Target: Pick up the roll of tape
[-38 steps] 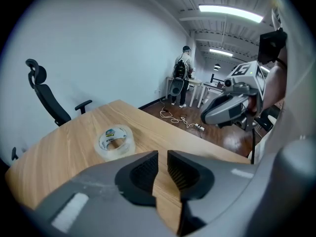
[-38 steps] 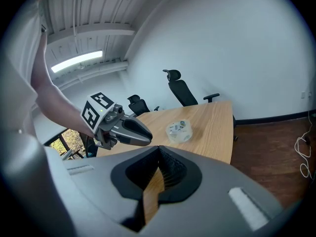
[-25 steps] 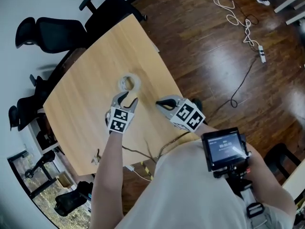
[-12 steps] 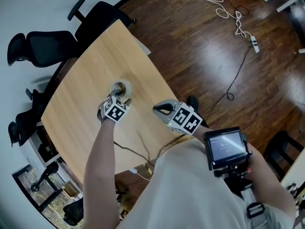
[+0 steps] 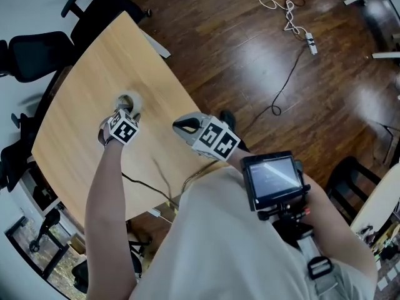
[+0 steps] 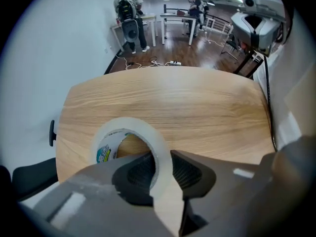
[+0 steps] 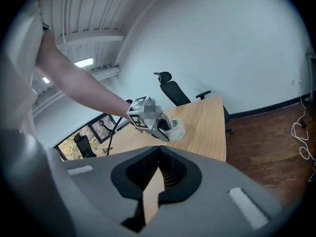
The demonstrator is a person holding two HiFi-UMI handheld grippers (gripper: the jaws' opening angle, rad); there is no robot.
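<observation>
The left gripper (image 5: 124, 111) is pointing down at the table (image 5: 75, 99), its jaws closing on the wall of the tape (image 6: 150, 137) lying there — one inside the ring, one outside, pads touching it. The right gripper (image 5: 182, 127) is hovering near the table's edge — jaws pressed together, empty.

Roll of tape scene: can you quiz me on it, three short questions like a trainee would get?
1. True or false: the roll of tape lies on the floor.
2. The left hand-held gripper has its jaws: A either side of the roll's wall, B on a chair, C on a cable.
3. Fill in: the right hand-held gripper holds ____.
Key: 1 false, it lies on the table. 2 A; they are closing on it. 3 nothing; jaws together.
</observation>
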